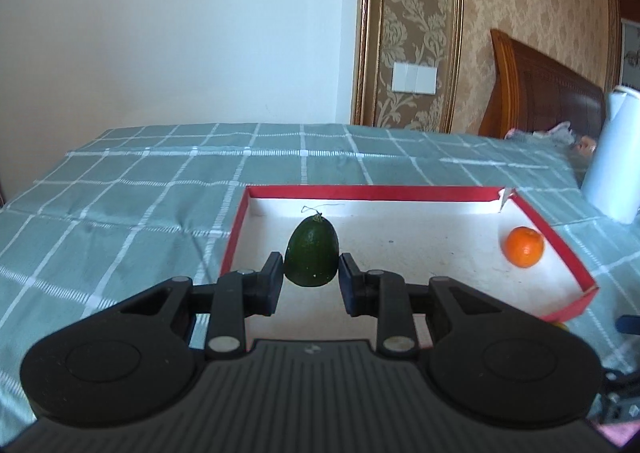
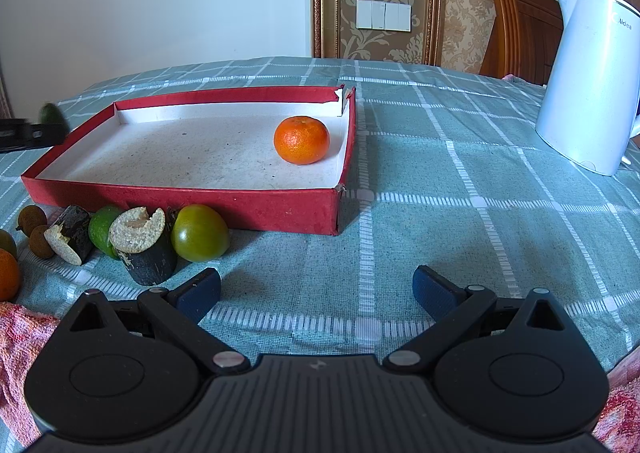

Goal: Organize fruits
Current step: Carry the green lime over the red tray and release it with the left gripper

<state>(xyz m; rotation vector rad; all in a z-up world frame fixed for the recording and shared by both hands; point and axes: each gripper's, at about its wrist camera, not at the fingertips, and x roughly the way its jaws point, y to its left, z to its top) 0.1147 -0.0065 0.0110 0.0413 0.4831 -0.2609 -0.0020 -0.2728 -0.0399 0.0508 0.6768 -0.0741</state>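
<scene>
My left gripper (image 1: 311,267) is shut on a dark green avocado (image 1: 312,251) and holds it above the near left part of the red tray (image 1: 556,237). An orange tangerine (image 1: 524,246) lies in the tray's right corner; it also shows in the right wrist view (image 2: 301,140), inside the red tray (image 2: 240,209). My right gripper (image 2: 316,291) is open and empty above the cloth, in front of the tray. The avocado (image 2: 51,115) and the left gripper's fingers (image 2: 24,133) show at the far left of the right wrist view.
In front of the tray lie a green tomato (image 2: 199,233), a lime (image 2: 102,229), two dark sugarcane pieces (image 2: 142,241), two longans (image 2: 34,223) and another orange fruit (image 2: 6,275). A white kettle (image 2: 588,81) stands at the right. The table has a green checked cloth (image 2: 460,213).
</scene>
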